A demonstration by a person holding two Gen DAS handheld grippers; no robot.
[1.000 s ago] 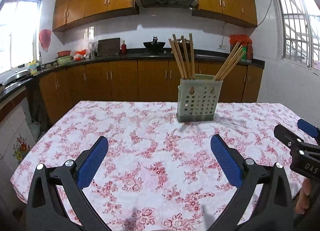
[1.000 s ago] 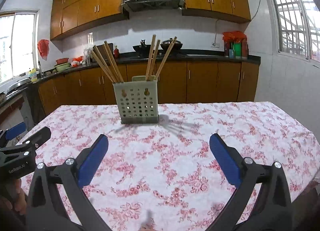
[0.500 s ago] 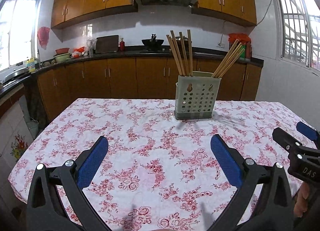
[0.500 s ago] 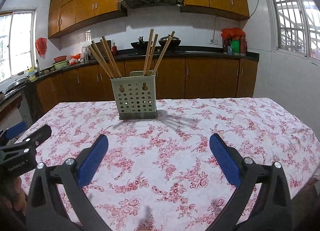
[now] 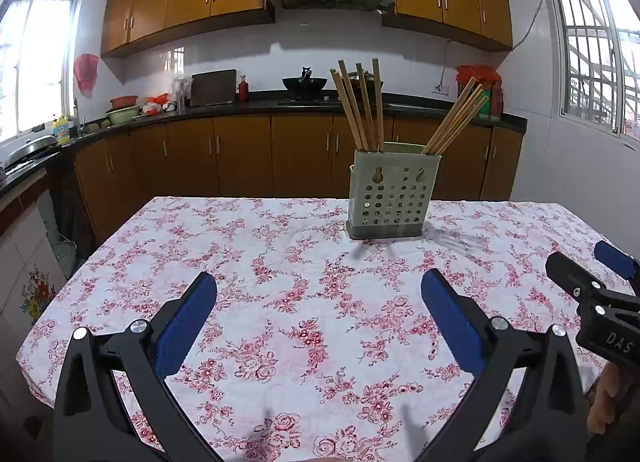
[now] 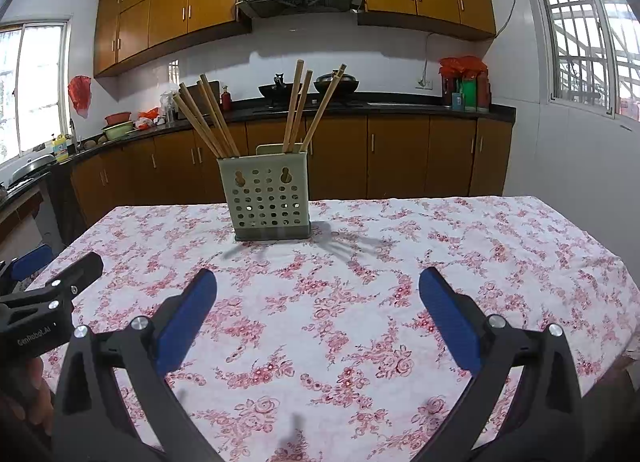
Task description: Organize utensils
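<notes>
Two claws are mine, one in each hand, and both hang over the flowered tablecloth [image 5: 304,302] with their blue pads spread wide and nothing between them. My left claw [image 5: 319,298] points across the table; ahead of it and a little to its right stands the pale green holder [image 5: 390,192], upright on the cloth, well apart from my fingertips. Wooden chopsticks [image 5: 360,106] stick out of its top in two bunches, one near the holder's left end leaning slightly left, the other at its right end fanning out to the right. My right claw [image 6: 318,296] sits off to the right of the left one, its tip just showing at the edge of that view. From the right claw, the holder is ahead and a little to the left, again well clear of the pads. Beyond the table run brown cabinets [image 6: 400,158] under a dark counter [image 6: 400,106].
</notes>
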